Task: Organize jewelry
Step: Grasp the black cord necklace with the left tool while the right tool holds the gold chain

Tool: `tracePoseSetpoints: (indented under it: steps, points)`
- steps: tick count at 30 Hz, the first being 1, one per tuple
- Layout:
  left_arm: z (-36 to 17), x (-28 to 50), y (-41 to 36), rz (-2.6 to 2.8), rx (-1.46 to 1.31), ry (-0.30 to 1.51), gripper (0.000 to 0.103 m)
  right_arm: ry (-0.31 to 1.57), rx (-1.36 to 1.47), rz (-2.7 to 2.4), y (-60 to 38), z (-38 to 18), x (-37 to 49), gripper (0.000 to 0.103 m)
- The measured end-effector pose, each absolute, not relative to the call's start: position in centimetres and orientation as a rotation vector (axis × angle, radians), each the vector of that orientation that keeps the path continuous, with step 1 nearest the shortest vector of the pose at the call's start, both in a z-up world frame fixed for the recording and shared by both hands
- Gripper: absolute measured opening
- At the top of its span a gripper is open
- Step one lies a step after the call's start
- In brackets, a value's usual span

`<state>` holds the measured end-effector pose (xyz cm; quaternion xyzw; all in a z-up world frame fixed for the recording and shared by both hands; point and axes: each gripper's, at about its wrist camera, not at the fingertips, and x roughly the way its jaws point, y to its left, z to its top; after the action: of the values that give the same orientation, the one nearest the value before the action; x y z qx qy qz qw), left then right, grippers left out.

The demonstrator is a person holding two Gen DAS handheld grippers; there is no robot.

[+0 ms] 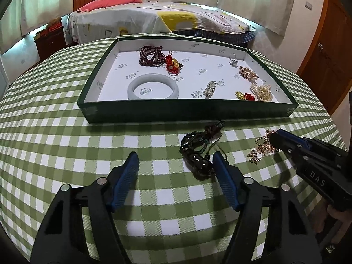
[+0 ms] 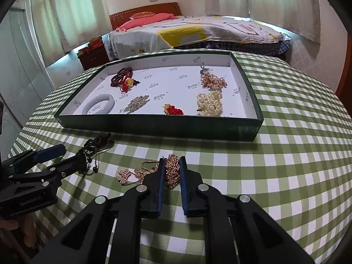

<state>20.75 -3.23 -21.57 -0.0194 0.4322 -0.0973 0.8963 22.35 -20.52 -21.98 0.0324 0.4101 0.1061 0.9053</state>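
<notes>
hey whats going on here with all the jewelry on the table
A person with a handheld gripper in each hand is sorting jewelry into a shallow green tray on a green checked tablecloth. The right gripper is shut on a gold rhinestone necklace lying in front of the tray. The left gripper is open, with a dark beaded necklace by its right finger, not gripped. The tray already holds a pale bangle, pearls and other pieces.
</notes>
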Motion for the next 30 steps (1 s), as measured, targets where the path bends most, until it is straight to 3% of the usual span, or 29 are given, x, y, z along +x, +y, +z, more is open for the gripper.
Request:
tracePoseSetpoints:
  steps: [6, 10, 12, 18, 21, 24, 26, 28, 30]
  points:
    - [-21.52, 20.88, -3.56, -0.227, -0.031, 0.888, 0.049, 0.848, 0.067, 0.222, -20.37, -21.98, 22.29, 0.013]
    - [-21.53, 21.01, -3.4, -0.239, -0.039, 0.89, 0.029, 0.848, 0.069, 0.229, -20.17, -21.96, 22.18, 0.013]
    - [-21.52, 21.03, -3.33, -0.247, -0.042, 0.89, 0.024, 0.846, 0.069, 0.231, -20.09, -21.91, 22.1, 0.013]
    - [-21.35, 21.02, -3.31, -0.245, -0.051, 0.898, 0.024, 0.847, 0.068, 0.231, -20.02, -21.93, 22.1, 0.013]
    - [-21.31, 21.3, -3.17, -0.235, -0.074, 0.897, 0.044, 0.847, 0.069, 0.232, -20.06, -21.94, 22.09, 0.013]
    - [-21.37, 21.62, -3.14, -0.233, -0.082, 0.896, 0.045, 0.848, 0.071, 0.233, -20.03, -21.97, 22.13, 0.013]
    - [-21.41, 21.7, -3.31, -0.237, -0.069, 0.892, 0.045, 0.848, 0.071, 0.233, -20.0, -21.98, 22.13, 0.013]
    - [-21.47, 21.64, -3.46, -0.249, -0.054, 0.89, 0.029, 0.848, 0.071, 0.232, -20.05, -21.98, 22.14, 0.013]
    - [-21.51, 21.64, -3.35, -0.256, -0.057, 0.892, 0.021, 0.848, 0.071, 0.232, -20.02, -21.98, 22.12, 0.013]
